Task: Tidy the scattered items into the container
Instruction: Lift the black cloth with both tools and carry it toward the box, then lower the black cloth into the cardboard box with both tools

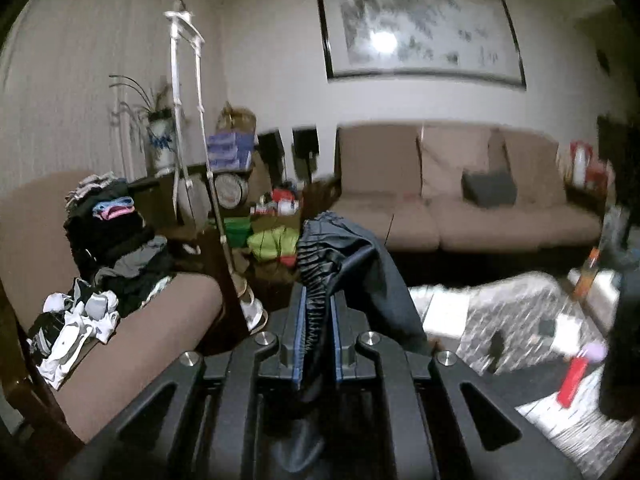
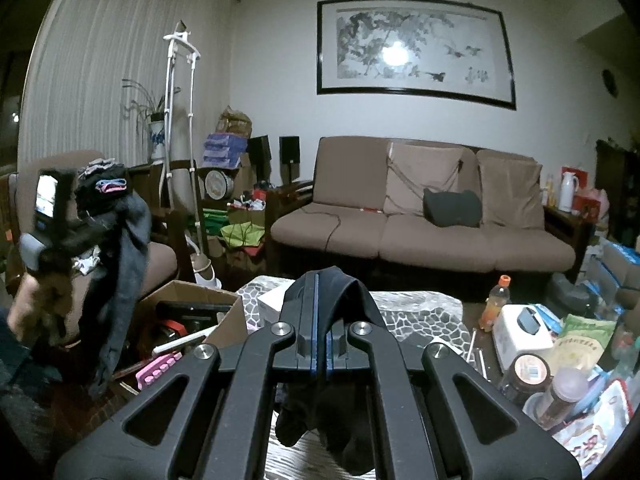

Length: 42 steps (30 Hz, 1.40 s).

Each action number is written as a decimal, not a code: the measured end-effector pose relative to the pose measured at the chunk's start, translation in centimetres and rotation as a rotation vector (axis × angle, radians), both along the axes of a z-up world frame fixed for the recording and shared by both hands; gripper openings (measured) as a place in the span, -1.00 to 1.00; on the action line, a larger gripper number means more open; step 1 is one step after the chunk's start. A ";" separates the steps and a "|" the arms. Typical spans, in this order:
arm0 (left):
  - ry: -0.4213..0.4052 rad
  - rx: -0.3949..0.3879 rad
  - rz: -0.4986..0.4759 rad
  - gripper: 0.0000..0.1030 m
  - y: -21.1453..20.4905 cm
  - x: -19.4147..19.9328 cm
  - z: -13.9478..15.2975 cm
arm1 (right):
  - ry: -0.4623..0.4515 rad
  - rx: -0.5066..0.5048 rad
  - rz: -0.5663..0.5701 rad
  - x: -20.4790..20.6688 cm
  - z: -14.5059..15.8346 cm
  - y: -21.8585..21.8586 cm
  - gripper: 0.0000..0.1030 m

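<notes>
Here the left gripper [image 1: 316, 320] pinches a dark garment's pleated waistband [image 1: 316, 256], while the right gripper [image 2: 322, 320] clamps a black cloth [image 2: 344, 284] draped over its right finger

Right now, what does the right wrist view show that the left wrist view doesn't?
Only the right wrist view shows the cardboard box, the orange-capped bottle, and the left gripper from outside, dark garment dangling. Only the left wrist view shows that garment's pleated waistband between its pads, plus white laundry on the armchair. Both show the sofa, framed painting and clothes pile.
</notes>
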<state>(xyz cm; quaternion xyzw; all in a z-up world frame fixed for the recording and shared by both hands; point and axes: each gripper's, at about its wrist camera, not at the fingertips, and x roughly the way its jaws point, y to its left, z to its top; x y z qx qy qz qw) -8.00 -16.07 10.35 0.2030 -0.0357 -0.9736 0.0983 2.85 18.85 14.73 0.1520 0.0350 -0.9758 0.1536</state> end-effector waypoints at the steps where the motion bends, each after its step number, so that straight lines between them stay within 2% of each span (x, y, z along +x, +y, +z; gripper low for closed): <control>1: -0.028 -0.008 0.000 -0.80 0.2 -0.9 -0.8 | -0.004 -0.003 0.003 -0.1 -0.1 0.1 -0.94; 6: -0.125 -0.038 0.034 -0.79 0.4 -5.7 -4.1 | -0.009 -0.024 0.030 0.3 0.2 0.3 -0.94; 10: -0.177 -0.081 0.025 -0.73 1.1 -5.9 -5.0 | -0.008 -0.022 0.073 0.8 0.3 -0.2 -0.94; 11: -0.182 -0.099 0.017 -0.63 1.5 -5.6 -4.8 | -0.011 -0.019 0.080 0.8 0.2 -0.4 -0.94; 12: -0.179 -0.117 0.016 -0.19 1.8 -5.1 -4.3 | -0.013 -0.016 0.087 0.8 0.0 -0.6 -0.94; 13: -0.166 -0.134 0.018 0.16 2.1 -4.4 -3.7 | -0.017 -0.015 0.092 0.7 0.0 -0.7 -0.94; 14: -0.137 -0.143 0.020 0.80 2.3 -3.6 -3.0 | -0.020 -0.014 0.097 0.6 -0.1 -0.8 -0.94; 15: -0.078 -0.136 0.021 1.00 2.2 -2.3 -2.0 | -0.023 -0.013 0.102 0.5 -0.2 -0.9 -0.94; 16: -0.034 -0.111 0.018 1.00 1.9 -1.1 -1.0 | -0.026 -0.013 0.107 0.4 -0.3 -1.1 -0.94; 18: -0.008 -0.046 0.008 1.00 1.1 0.3 0.7 | -0.021 -0.020 0.131 0.6 -0.2 -1.4 -0.94; 20: 0.003 -0.014 -0.002 1.00 0.6 1.8 1.9 | -0.021 -0.030 0.161 0.9 0.0 -1.8 -0.94; 25: 0.045 -0.063 0.010 1.00 -0.6 6.2 3.4 | -0.038 -0.075 0.300 2.2 0.8 -3.8 -0.94; 28: 0.048 -0.088 0.027 1.00 -1.9 7.3 3.6 | -0.044 -0.084 0.404 3.2 1.5 -6.0 -0.94; 33: 0.054 -0.003 0.081 1.00 -6.8 8.2 4.4 | -0.066 -0.074 0.545 3.6 3.1 -11.0 -0.94; 37: 0.073 0.091 0.090 1.00 -10.0 8.9 4.8 | -0.091 -0.034 0.527 0.7 2.6 -15.9 -0.94; 42: 0.041 0.106 0.074 1.00 -10.9 8.1 3.7 | -0.207 -0.002 0.462 -7.2 -1.7 -22.5 -0.94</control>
